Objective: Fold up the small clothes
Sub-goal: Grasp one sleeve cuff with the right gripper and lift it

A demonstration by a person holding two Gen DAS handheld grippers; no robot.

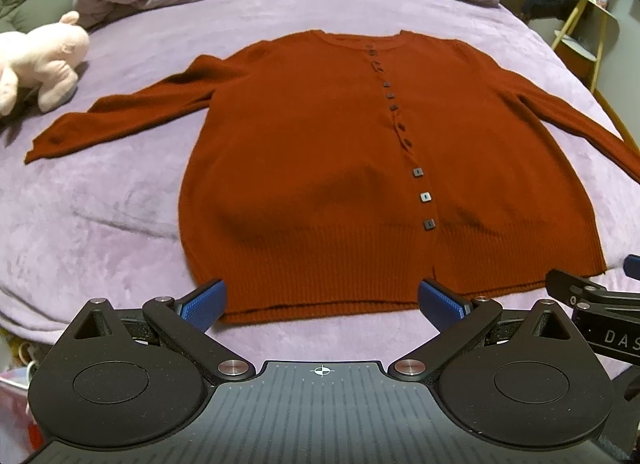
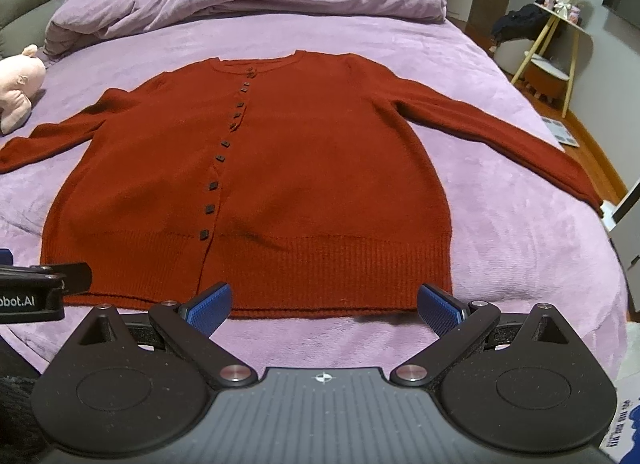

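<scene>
The left gripper (image 1: 322,302) hangs with its blue fingers (image 1: 204,304) spread wide and nothing between them, just off the near hem of the rust-red cardigan (image 1: 340,168). The right gripper (image 2: 324,306) is the same – released, empty, poised over the hem's right half.

The cardigan lies face up and buttoned in the middle of the purple bedspread (image 1: 100,204), collar far, ribbed hem near, both sleeves spread out to the sides. Nothing is folded yet, so the first fold looks to be the step in hand. I'd say it goes best if each gripper pinches both knit layers at a matching spot, then lifts together – the knit is soft and will sag or drag if only one side moves. Bringing the sleeves in across the body first would keep the bundle tidy.

The right cuff runs past the frame edge in the left wrist view. A pink plush toy (image 1: 40,60) sits by the left sleeve, well clear. A shallow crease darkens the body above the hem.
</scene>
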